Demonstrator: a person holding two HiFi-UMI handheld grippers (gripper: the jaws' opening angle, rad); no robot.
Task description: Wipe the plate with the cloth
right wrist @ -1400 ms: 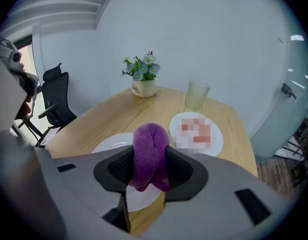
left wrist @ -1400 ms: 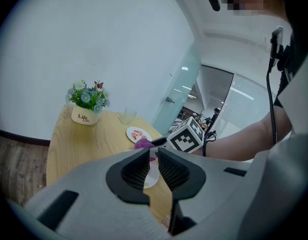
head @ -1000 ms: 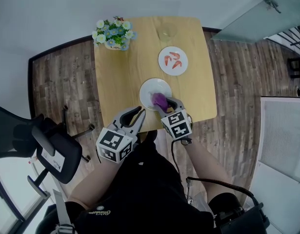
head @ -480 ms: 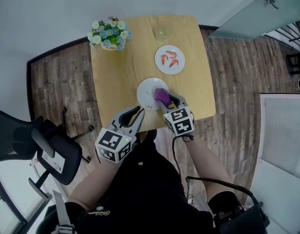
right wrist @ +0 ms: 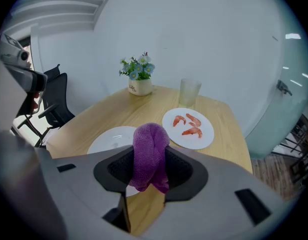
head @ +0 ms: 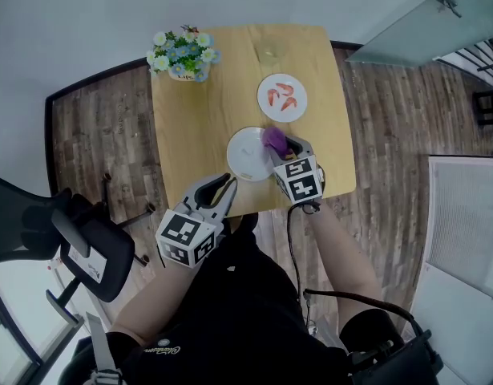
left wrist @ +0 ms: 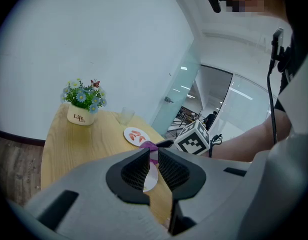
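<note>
A bunched purple cloth [right wrist: 149,151] is being clamped between the jaws of the right tool [right wrist: 149,168]; its lower end is hanging out beneath them. In the head view this tool [head: 280,144] is being held at the far right rim of the empty round white plate [head: 244,156], with the cloth [head: 272,138] lying over that edge, on the side of the second white plate carrying pink shrimps [head: 282,97]; whether cloth and rim are touching cannot be told. The left tool [head: 224,188] is being held off the near edge of the light wooden worktop [head: 198,119], its jaws drawn almost together with nothing between them; the plate is not being steadied by it.

The task is being judged as under way: the cloth is already gripped and brought to the plate, whose surface [right wrist: 109,140] is looking mostly clean, a faint mark aside. Further strokes across the middle are probably being left to do.
</note>
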